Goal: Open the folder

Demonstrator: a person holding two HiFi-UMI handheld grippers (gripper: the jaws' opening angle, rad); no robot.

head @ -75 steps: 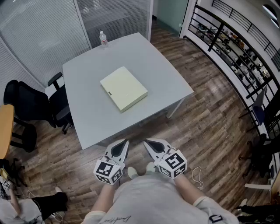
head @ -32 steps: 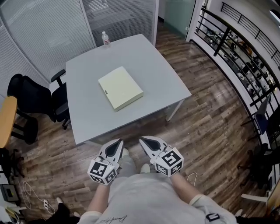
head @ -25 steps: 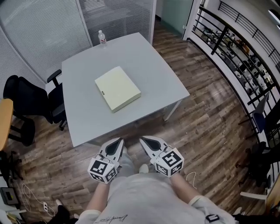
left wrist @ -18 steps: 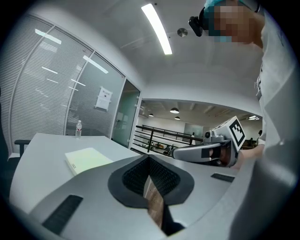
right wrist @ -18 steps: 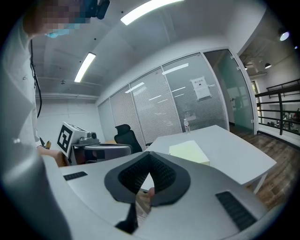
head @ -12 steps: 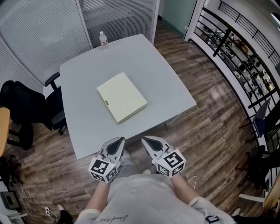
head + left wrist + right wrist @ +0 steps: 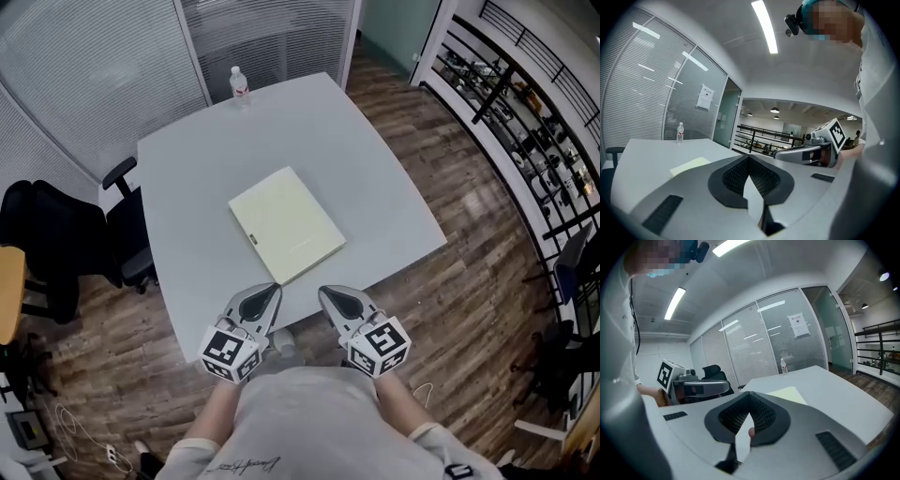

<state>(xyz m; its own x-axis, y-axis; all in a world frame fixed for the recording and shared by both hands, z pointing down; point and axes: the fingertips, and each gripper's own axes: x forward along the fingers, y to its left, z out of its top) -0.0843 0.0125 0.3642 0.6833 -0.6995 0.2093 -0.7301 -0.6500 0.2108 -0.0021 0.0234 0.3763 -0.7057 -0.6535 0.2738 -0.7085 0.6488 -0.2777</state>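
Note:
A pale yellow folder [image 7: 286, 225] lies shut and flat on the grey table [image 7: 187, 187], turned at an angle. Both grippers are held side by side at the table's near edge, just short of the folder. My left gripper [image 7: 269, 293] is shut with nothing in it, and its tips meet in the left gripper view [image 7: 750, 158]. My right gripper [image 7: 328, 294] is shut and empty as well [image 7: 750, 394]. The folder [image 7: 691, 165] shows ahead of the left jaws on the tabletop, and in the right gripper view the folder [image 7: 790, 393] lies just beyond the jaws.
A clear water bottle [image 7: 239, 86] stands at the table's far edge. Black office chairs [image 7: 56, 234] sit to the left of the table. Glass partitions with blinds [image 7: 103, 66] close the far side. A black railing [image 7: 525, 122] runs along the right over wooden floor.
The table and folder have come closer and lower in the head view. Both grippers, still shut and side by side, now stand at the table's near edge instead of over the floor.

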